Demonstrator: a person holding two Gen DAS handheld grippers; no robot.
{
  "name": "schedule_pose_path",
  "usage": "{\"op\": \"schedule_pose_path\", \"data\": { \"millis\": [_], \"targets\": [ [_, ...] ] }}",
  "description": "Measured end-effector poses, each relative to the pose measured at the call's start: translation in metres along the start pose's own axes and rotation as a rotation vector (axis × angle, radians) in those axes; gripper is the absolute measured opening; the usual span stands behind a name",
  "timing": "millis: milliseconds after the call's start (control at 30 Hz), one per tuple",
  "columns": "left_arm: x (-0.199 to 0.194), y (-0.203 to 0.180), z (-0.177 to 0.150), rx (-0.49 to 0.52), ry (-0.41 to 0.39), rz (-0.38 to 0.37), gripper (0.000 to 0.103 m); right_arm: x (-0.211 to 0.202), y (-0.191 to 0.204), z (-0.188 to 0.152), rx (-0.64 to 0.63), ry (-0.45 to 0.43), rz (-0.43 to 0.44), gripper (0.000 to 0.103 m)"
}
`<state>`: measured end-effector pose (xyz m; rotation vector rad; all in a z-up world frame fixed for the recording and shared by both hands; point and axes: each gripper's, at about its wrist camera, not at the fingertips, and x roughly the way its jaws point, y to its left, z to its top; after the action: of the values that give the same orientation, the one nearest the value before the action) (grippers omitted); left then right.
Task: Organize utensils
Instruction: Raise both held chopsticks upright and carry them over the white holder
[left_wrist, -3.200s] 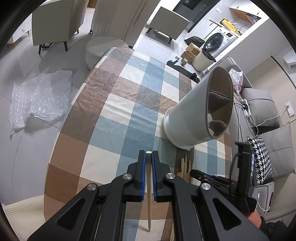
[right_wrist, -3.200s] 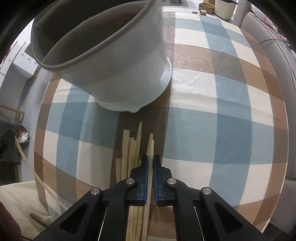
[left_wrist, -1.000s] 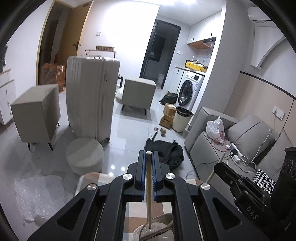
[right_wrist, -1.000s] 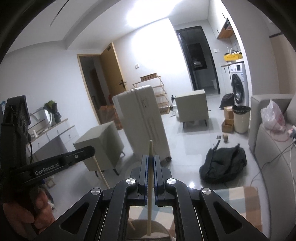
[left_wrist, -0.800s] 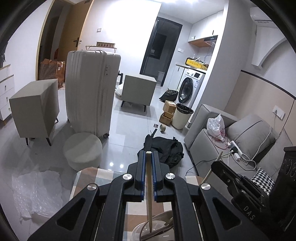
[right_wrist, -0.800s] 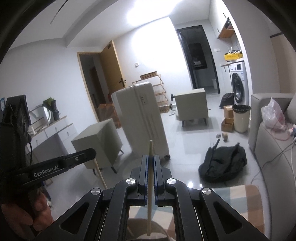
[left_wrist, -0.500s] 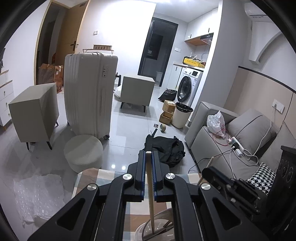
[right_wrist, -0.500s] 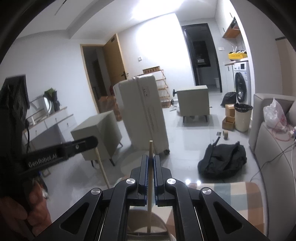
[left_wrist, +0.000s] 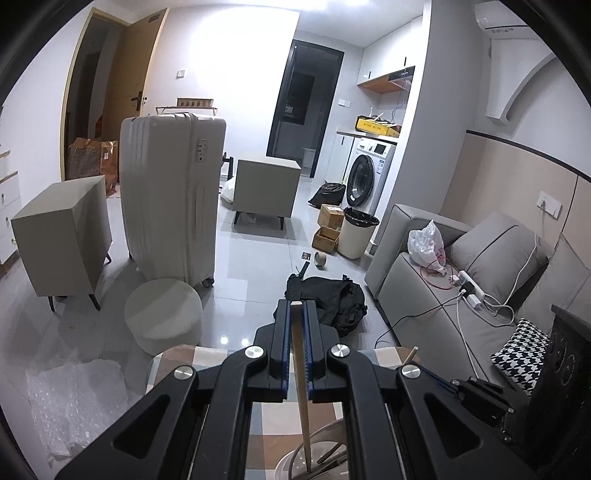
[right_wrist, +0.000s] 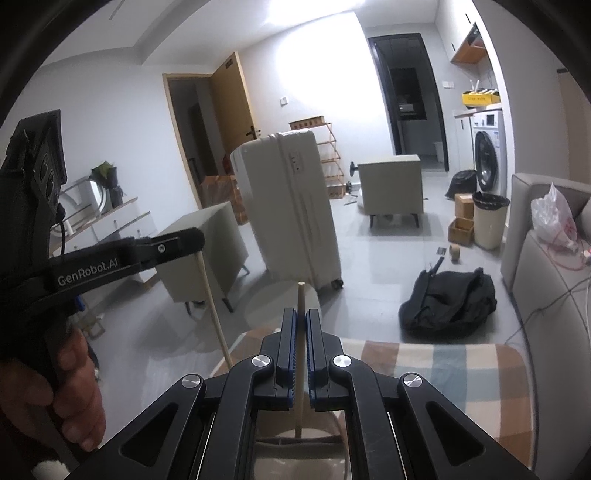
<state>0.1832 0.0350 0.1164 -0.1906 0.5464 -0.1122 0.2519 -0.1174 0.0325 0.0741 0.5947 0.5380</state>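
Over on the left, the left gripper (left_wrist: 296, 354) has its fingers (left_wrist: 281, 347) pressed together on a single pale wooden chopstick (left_wrist: 300, 384), which hangs almost upright with a slight tilt; its lower tip dips inside the rim of the grey utensil holder (left_wrist: 295, 459) standing on the checked worktop (left_wrist: 177, 363). The pinch sits near the stick's upper end, so most of its length swings free below.

To the right, the right gripper (right_wrist: 302, 347) likewise has its fingers (right_wrist: 286, 343) closed tight on a second chopstick (right_wrist: 300, 369), held upright, its top poking a little above the fingertips and its lower end reaching down to the holder's opening (right_wrist: 301, 441). Whether that tip is already inside a compartment I cannot tell.

These sticks look very light, stiff and thin, with smooth faces, so I'd judge they could twist or slide between flat pads if knocked against the holder's rim or its inner dividers. A hold close to the top, as now, suits lowering them in end first; it gives little control over the bottom tip, though, so a slow, straight descent seems wise. They are unlikely to break, and the holder looks heavy enough not to tip from a light nudge.
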Motion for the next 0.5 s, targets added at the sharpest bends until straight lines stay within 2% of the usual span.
{"op": "schedule_pose_path", "data": {
  "millis": [300,500],
  "targets": [
    [-0.002,-0.003,0.013,0.001,-0.032,-0.020,0.002,-0.004,0.000,-0.004,0.001,0.008,-0.010,0.004],
    [0.002,-0.006,-0.003,0.023,-0.055,-0.019,0.002,-0.003,0.000,-0.003,0.004,0.010,-0.001,0.004]
  ]
}}
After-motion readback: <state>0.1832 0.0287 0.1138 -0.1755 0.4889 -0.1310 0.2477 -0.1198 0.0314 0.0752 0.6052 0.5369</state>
